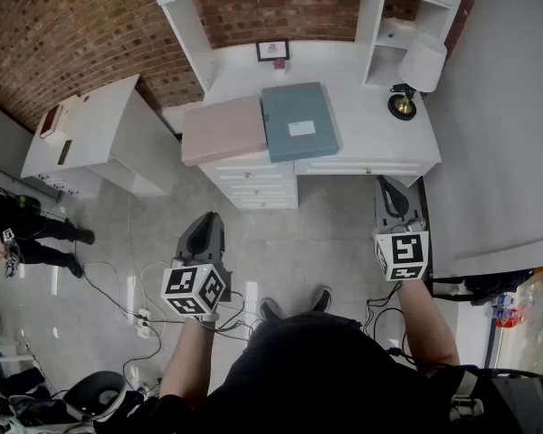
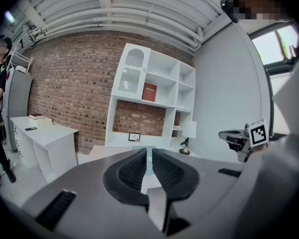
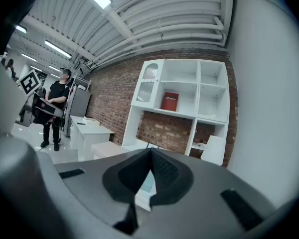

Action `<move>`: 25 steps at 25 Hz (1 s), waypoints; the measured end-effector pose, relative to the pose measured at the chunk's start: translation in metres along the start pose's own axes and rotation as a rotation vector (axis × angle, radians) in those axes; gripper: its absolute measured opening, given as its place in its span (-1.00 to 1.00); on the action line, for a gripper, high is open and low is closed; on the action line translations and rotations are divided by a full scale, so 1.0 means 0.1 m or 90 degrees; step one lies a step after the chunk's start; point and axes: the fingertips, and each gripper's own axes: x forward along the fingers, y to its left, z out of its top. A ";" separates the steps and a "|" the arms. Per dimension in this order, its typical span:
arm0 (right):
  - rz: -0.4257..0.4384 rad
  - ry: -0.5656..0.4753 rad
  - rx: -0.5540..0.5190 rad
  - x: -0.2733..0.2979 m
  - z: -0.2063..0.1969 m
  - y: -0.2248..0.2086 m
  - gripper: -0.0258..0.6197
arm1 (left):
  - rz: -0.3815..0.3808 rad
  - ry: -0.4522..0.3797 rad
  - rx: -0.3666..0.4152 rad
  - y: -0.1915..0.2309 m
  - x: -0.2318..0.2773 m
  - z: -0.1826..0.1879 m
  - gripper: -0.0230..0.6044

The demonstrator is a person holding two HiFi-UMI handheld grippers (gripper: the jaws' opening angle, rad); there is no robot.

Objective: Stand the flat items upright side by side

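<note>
Head view: a pale pink flat folder (image 1: pixel 223 130) and a teal flat folder (image 1: pixel 298 121) lie touching on the far white desk (image 1: pixel 366 138). Nearer, the left gripper (image 1: pixel 209 218) and right gripper (image 1: pixel 386 183) are both closed and empty.
</note>
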 end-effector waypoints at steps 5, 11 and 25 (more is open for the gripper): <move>0.022 0.002 0.013 -0.02 -0.11 -0.12 -0.93 | 0.009 0.002 0.004 -0.17 0.05 -0.03 -0.83; 0.053 0.014 0.050 0.04 -0.33 -0.25 -0.93 | 0.019 0.009 -0.010 -0.33 0.11 -0.13 -0.83; 0.064 0.042 0.181 0.60 -0.58 -0.50 -0.71 | -0.029 0.031 -0.075 -0.16 0.96 -0.17 -0.39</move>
